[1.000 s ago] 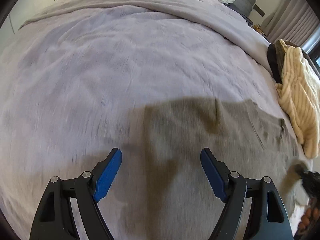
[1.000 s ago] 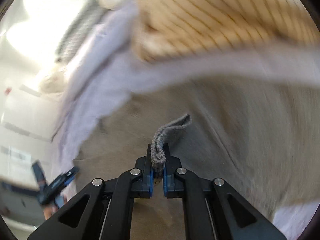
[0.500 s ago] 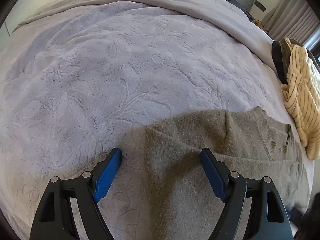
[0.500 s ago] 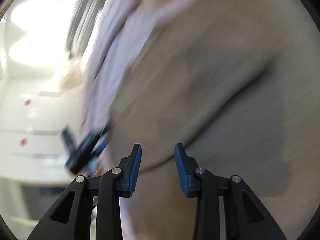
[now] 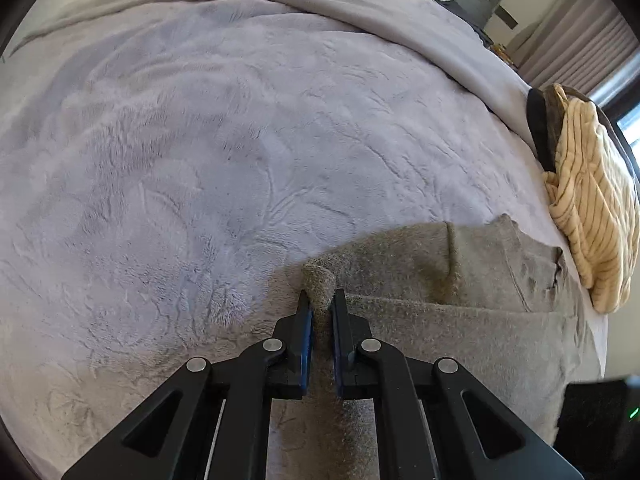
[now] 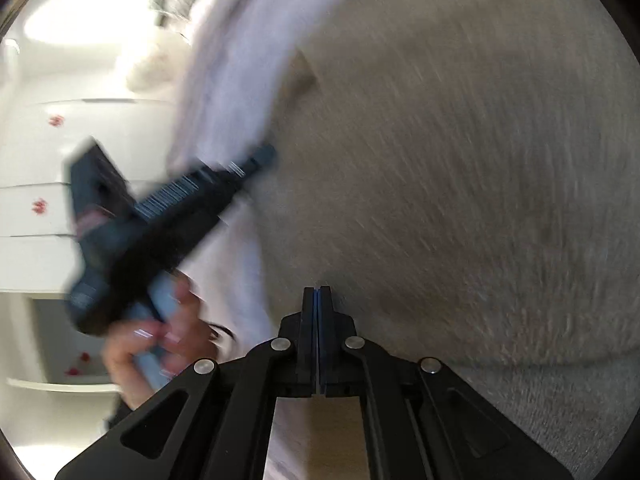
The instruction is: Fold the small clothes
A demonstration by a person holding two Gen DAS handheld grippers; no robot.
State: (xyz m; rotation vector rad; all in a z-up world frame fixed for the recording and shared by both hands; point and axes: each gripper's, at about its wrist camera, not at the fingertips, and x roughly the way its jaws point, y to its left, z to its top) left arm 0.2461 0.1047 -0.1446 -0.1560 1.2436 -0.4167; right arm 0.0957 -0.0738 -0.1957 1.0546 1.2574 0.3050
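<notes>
While the left gripper (image 5: pixel 320 300) pinches the grey garment's (image 5: pixel 460 320) near corner, cloth stretching rightward, the right gripper (image 6: pixel 317 292) hangs closed, empty

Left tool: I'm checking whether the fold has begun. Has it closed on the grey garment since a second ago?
Yes. The left tool, wide open earlier, now pinches the grey garment at its edge on the bedspread.

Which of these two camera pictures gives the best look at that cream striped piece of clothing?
The left wrist view. There the cream striped garment lies bunched at the bed's right edge, sharp enough to show its dark stripes, beyond the grey-green knit. The right wrist view does not show it at all; that picture is blurred and filled mostly by the knit.
</notes>
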